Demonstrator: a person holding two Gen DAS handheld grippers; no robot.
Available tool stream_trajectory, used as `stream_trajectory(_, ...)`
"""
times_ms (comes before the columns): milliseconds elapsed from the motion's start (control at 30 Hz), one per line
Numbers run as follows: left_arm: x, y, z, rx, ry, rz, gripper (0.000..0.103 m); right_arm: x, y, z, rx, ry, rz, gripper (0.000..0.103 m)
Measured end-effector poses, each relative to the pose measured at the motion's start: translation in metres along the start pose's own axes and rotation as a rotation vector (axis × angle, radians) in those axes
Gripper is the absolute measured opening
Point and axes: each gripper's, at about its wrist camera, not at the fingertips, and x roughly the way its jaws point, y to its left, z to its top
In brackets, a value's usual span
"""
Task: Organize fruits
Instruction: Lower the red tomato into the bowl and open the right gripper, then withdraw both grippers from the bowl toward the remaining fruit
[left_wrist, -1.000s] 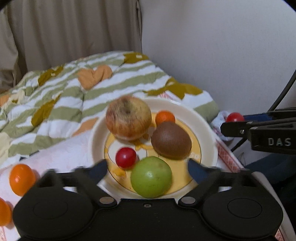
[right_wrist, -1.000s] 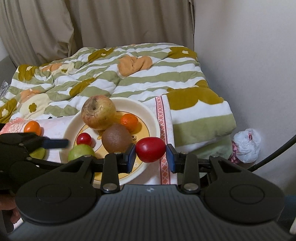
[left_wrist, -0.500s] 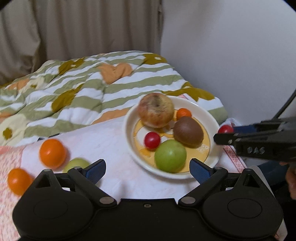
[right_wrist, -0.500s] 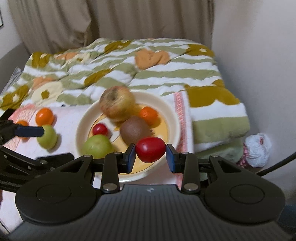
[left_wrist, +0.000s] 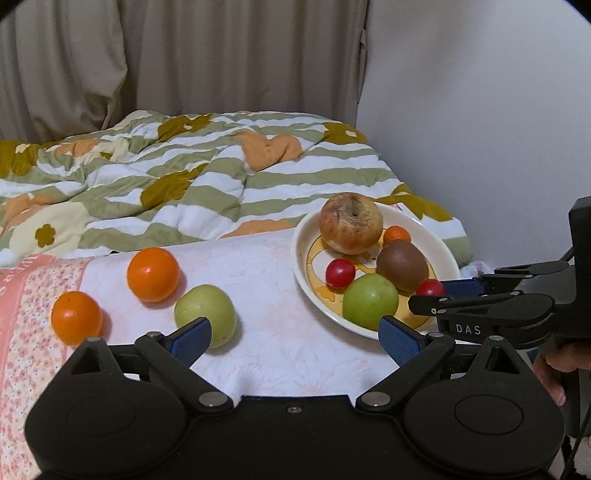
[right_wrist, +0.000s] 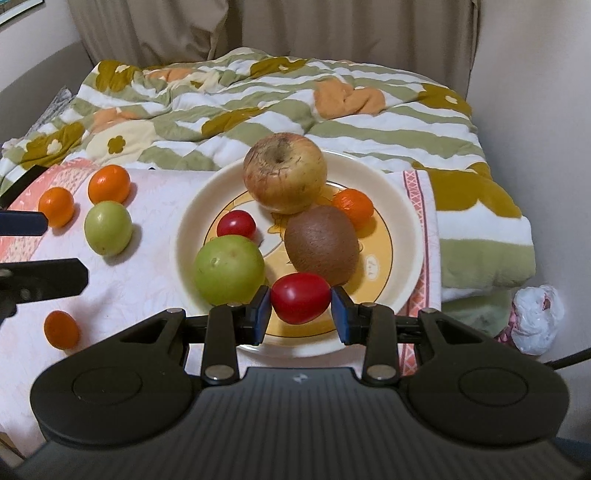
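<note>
In the left wrist view the green fruit (left_wrist: 207, 317) on the cloth is partly hidden behind the left tongs' blue pad (left_wrist: 192, 338). The person's hand (left_wrist: 554, 369) is cut off at the right edge. The small orange (left_wrist: 397, 235) sits half hidden behind the kiwi (left_wrist: 402, 264).

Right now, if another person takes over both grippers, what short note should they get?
Right gripper: shut on a red tomato, over the near edge of the plate.
Left gripper: open, empty, close to the loose green fruit.
Done: on the plate lie the apple, kiwi, a green fruit, a small tomato and a small orange.
Left: set the tomato down; the loose green fruit and three oranges lie on the cloth.
</note>
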Motion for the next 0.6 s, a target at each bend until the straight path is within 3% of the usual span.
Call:
stream_trajectory(67,-0.002,0.000,-0.001,-0.001,-0.002,0.008,0.099,0.000,0.001,0.000,-0.009,-0.005,0.003,0.057)
stream_trajectory(100,-0.003,0.000,-0.002,-0.003,-0.004,0.012,0.099,-0.001,0.001,0.000,-0.014,-0.012,0.005,0.068)
stream_trajectory(133,-0.004,0.000,-0.002,-0.005,-0.005,0.014,0.099,-0.005,0.002,0.001,-0.019,-0.026,0.003,0.086)
stream_trajectory(200,-0.007,0.000,-0.003,-0.006,-0.009,0.019,0.099,-0.015,0.004,-0.001,-0.025,-0.069,-0.014,0.103)
stream_trajectory(600,-0.039,-0.006,-0.012,-0.006,-0.063,0.053,0.099,-0.055,-0.001,-0.007,-0.011,-0.119,-0.032,0.103)
